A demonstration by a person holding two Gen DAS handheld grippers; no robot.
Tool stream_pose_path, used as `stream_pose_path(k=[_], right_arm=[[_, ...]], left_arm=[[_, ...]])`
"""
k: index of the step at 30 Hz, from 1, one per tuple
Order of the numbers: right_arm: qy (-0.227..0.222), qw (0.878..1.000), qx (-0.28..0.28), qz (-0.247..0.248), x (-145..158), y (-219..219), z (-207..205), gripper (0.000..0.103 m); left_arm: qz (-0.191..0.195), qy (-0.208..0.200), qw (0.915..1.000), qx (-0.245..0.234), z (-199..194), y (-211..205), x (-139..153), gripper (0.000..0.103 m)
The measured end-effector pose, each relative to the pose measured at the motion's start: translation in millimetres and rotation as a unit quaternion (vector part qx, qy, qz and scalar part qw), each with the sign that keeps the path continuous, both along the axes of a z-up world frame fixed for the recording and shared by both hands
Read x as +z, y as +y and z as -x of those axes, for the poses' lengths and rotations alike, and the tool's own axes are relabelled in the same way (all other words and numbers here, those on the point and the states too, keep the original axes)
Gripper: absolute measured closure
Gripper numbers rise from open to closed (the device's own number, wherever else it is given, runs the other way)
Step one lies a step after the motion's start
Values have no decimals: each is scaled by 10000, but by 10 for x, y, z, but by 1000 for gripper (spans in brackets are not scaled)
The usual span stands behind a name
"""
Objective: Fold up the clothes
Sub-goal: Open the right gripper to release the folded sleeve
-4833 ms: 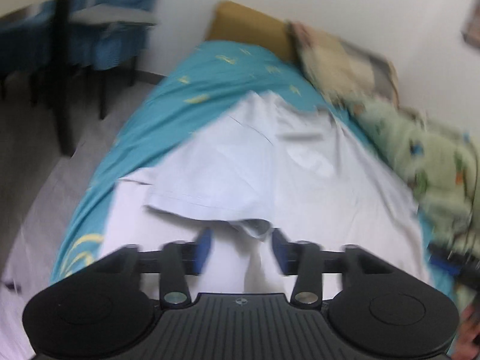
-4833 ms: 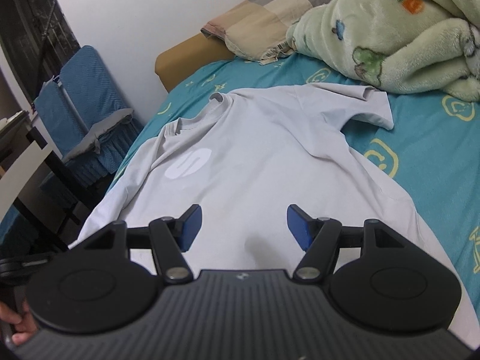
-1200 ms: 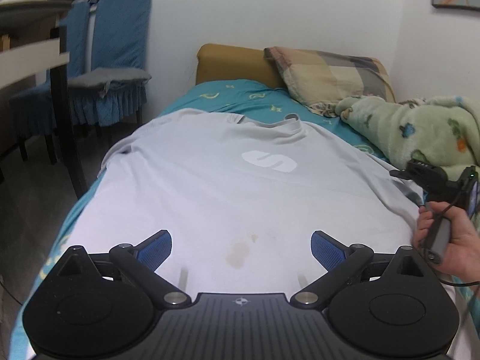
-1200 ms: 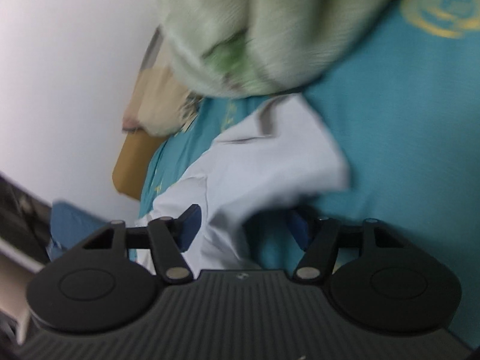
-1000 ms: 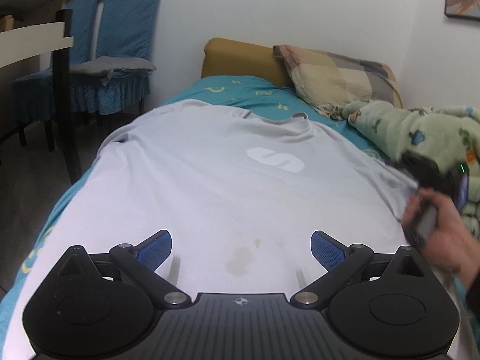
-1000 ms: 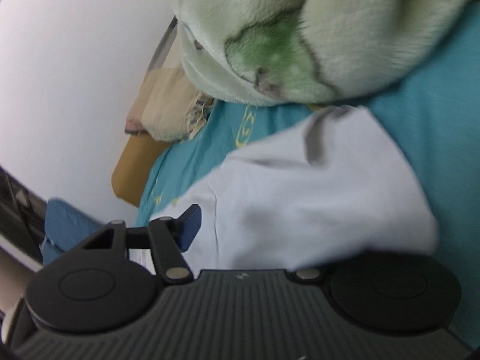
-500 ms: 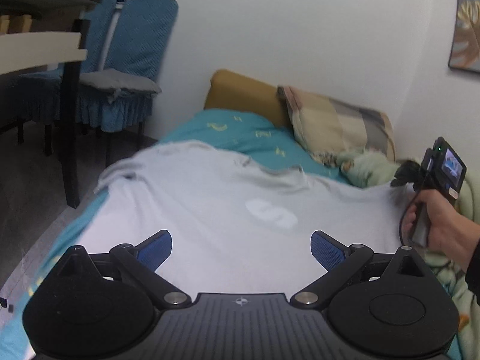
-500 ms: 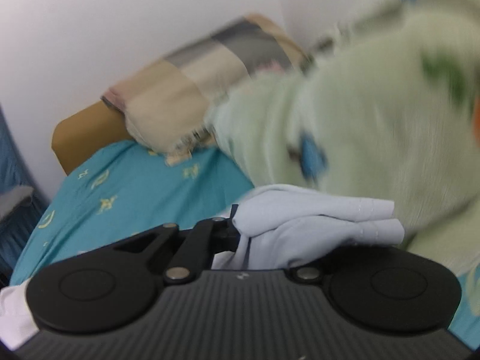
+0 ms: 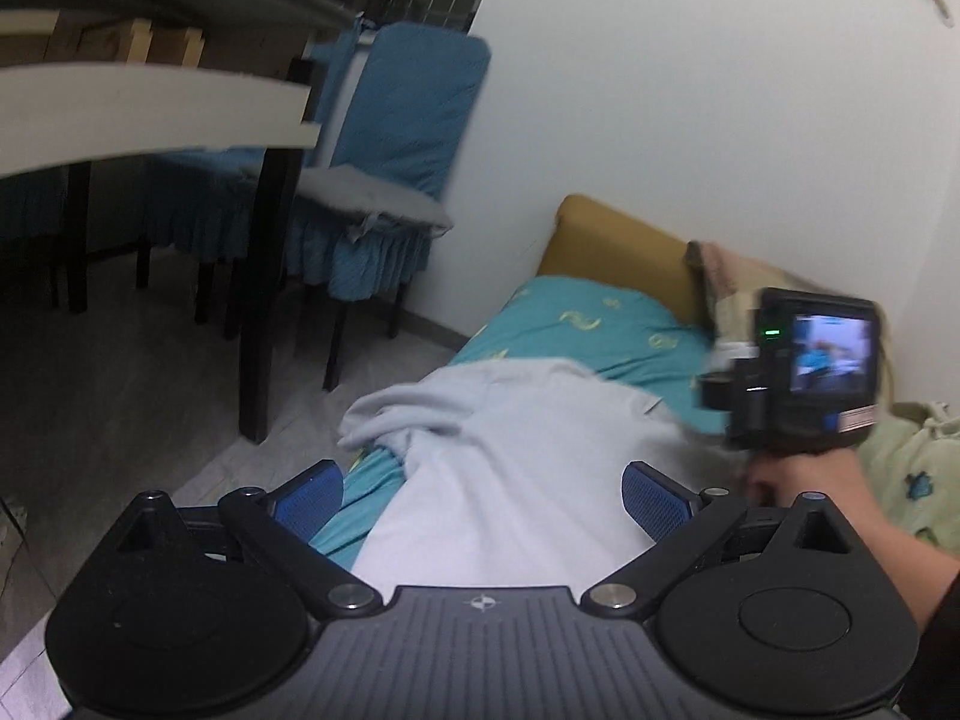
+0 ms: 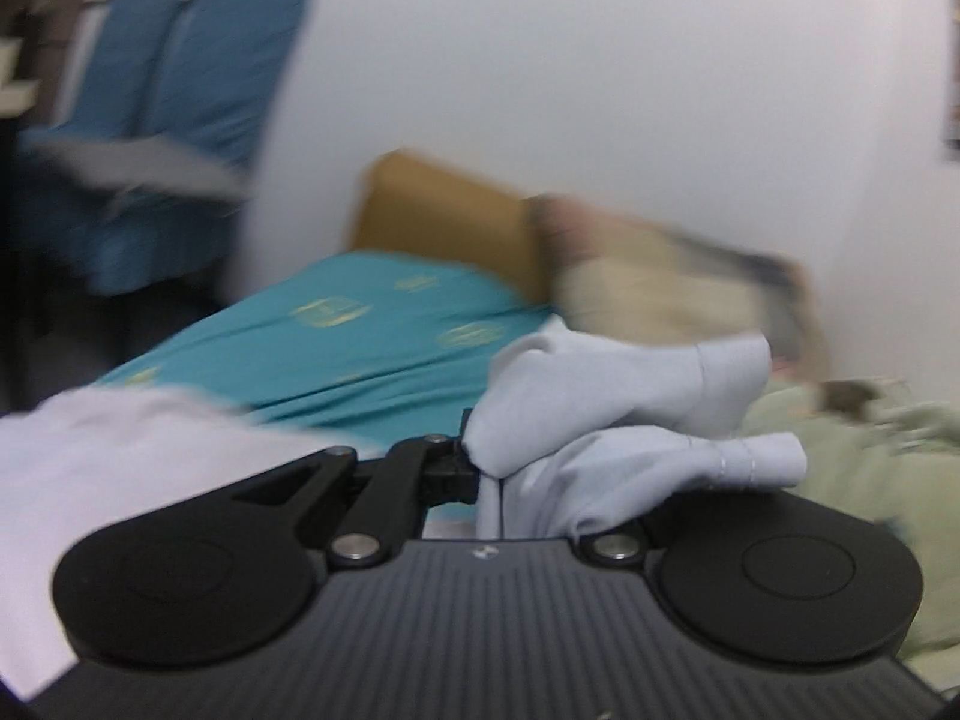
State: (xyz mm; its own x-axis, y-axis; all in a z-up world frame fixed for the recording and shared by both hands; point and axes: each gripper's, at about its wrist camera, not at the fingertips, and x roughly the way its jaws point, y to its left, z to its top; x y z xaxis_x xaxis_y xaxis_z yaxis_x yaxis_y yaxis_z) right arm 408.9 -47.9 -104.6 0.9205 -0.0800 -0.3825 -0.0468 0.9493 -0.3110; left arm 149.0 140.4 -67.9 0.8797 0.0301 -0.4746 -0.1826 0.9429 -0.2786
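Pale T-shirt (image 9: pixel 516 480) lay on teal bed (image 9: pixel 576 324); right gripper (image 10: pixel 480 474) pinched bunched sleeve (image 10: pixel 636 396), left gripper (image 9: pixel 480 492) hovered, fingers spread. Fabric looked light, limp, drapey; hems likely best holds

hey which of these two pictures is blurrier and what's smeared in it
Right wrist view is blurrier: the chair, pillow and blanket smear sideways, while the shirt bunched in the right tongs stays fairly sharp. Left wrist view is mostly crisp, with slight smear at the table; fisheye bends both.
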Motion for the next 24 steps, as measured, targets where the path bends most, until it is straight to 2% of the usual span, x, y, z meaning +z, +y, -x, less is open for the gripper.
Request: stream_pose_path(k=[2,3,4,6,11,20,24], right_arm=[[404,9978,402,-351,-193,134,-65,69],[622,9947,607,-554,-285,181,-97,35],[727,9924,709,-688,-340,204,-74,9],[759,9901,800,-874,-376,215,40,6],[569,9865,799,-1308,12,-97,685,6],[230,9747,771,-2085,750,-694,1884,6],[110,9744,616,-2158,837,-892,2577,6]], left_arm=[[82,113,9999,-9,-72,42,-88,2],[137,149,9998,-20,-100,64,-127,2],[141,178,9997,-21,-123,71,-158,3],[136,227,9996,-26,-163,75,-215,2],[97,252,9996,-111,-179,44,-269,3],[-53,-48,9989,-472,43,-157,-63,3],[-78,-126,9978,-648,247,-329,56,3]])
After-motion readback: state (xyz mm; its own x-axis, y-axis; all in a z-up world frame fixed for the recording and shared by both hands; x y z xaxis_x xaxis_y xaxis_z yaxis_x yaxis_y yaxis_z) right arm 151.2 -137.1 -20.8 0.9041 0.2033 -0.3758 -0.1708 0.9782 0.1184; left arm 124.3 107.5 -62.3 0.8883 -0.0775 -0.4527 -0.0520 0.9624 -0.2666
